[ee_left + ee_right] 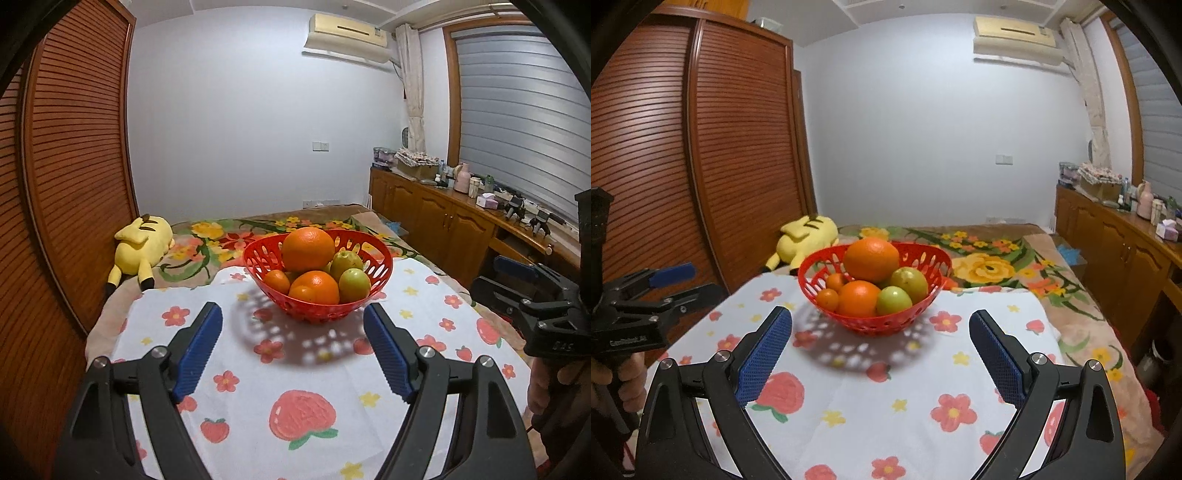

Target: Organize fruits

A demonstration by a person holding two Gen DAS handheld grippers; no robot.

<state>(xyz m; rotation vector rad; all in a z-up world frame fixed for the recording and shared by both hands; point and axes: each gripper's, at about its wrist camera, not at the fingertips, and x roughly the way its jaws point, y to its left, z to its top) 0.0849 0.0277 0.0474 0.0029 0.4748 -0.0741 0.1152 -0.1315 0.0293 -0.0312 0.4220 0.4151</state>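
Only partly readable lettering shows on the black gripper bodies. The red perforated basket (380, 271) on the strawberry-print cloth (258, 406) holds oranges (307, 254), tangerines and green fruits (354, 285). Left gripper (293, 319) and right gripper (881, 323) both gape empty, well short of it.

Lower fruits sit half hidden in red basket (382, 275) (count unclear).

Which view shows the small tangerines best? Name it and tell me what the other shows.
The right wrist view: two small tangerines sit exposed at the left of the red basket, one behind the other. The left wrist view shows only one small tangerine clearly, beside the front orange.
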